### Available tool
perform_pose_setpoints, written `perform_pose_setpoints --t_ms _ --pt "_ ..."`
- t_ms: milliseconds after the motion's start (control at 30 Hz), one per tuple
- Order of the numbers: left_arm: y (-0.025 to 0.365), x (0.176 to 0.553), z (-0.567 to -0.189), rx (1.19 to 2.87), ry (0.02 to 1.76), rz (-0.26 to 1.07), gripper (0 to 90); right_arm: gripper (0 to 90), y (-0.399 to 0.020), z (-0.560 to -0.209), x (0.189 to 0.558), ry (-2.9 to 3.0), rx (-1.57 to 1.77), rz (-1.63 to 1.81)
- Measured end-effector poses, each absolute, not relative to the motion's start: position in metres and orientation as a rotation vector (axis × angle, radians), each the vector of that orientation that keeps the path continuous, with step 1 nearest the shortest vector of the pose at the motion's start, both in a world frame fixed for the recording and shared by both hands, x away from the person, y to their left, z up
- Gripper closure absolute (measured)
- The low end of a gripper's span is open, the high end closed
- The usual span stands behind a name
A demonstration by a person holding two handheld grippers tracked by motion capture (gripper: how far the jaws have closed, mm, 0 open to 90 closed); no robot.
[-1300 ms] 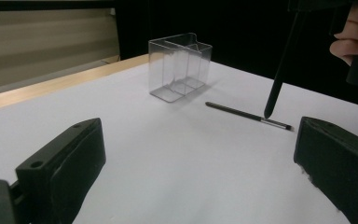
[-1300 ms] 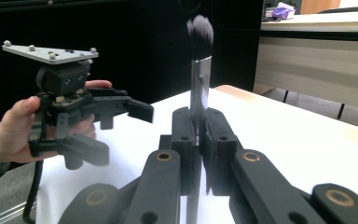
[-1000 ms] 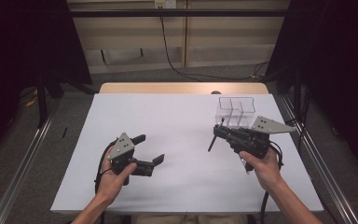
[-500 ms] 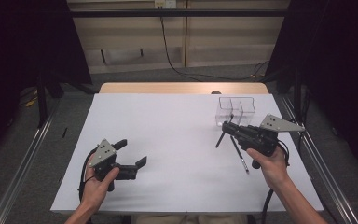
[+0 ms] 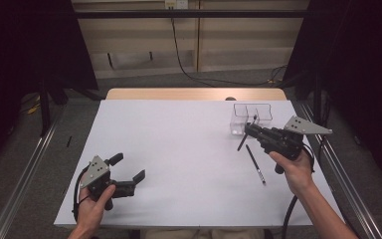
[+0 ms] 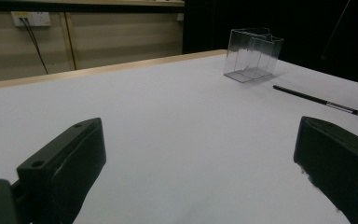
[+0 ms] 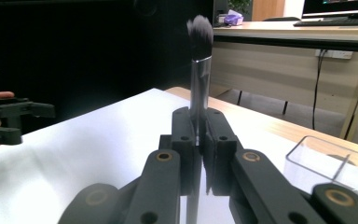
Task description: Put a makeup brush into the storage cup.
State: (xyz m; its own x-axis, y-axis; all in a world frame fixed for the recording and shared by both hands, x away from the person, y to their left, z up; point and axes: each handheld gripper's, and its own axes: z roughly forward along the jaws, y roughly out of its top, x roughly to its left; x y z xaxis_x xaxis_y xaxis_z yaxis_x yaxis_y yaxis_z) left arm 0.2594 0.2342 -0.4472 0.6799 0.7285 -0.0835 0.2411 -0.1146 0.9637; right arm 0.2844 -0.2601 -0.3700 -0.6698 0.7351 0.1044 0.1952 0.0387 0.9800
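I see a makeup brush (image 7: 199,70) pinched between the jaws of my right tool (image 7: 199,140), its dark bristle head up and its silver ferrule just above the jaw tips in the right gripper view; from the high view the brush (image 5: 242,143) hangs slanted from the front of the right tool (image 5: 251,130), with its lower end close to the table, though I cannot tell whether it touches. The tool sits just in front of a clear plastic organizer (image 5: 251,118) with open compartments, which stands upright near the table's far right corner. Just beside the right hand (image 5: 293,169), a thin black pencil (image 5: 255,164) lies flat on the white table (image 5: 189,149), pointing roughly toward the organizer; in the left gripper view the same pencil (image 6: 314,99) lies on the near side of the organizer (image 6: 253,54), apart from it. My left tool (image 5: 128,174) is well apart from all this, near the table's front left corner, held low over the surface by the left hand (image 5: 93,211), its jaws spread wide with nothing between them. The grey three-cornered plate on each tool faces upward. Beyond the table's far wooden edge (image 5: 194,93) a black cable (image 5: 179,55) runs down the wall to the floor.
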Motion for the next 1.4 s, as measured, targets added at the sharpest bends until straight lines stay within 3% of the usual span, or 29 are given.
perform_pose_setpoints --t_ms 700,1400 --pt "0.25 0.27 -0.456 1.656 0.842 0.528 2.0 83.9 -0.288 -0.349 0.318 1.812 0.996 1.613" --pt "0.246 0.26 -0.453 1.677 0.818 0.513 2.0 83.9 -0.276 -0.333 0.366 1.76 1.034 1.554"
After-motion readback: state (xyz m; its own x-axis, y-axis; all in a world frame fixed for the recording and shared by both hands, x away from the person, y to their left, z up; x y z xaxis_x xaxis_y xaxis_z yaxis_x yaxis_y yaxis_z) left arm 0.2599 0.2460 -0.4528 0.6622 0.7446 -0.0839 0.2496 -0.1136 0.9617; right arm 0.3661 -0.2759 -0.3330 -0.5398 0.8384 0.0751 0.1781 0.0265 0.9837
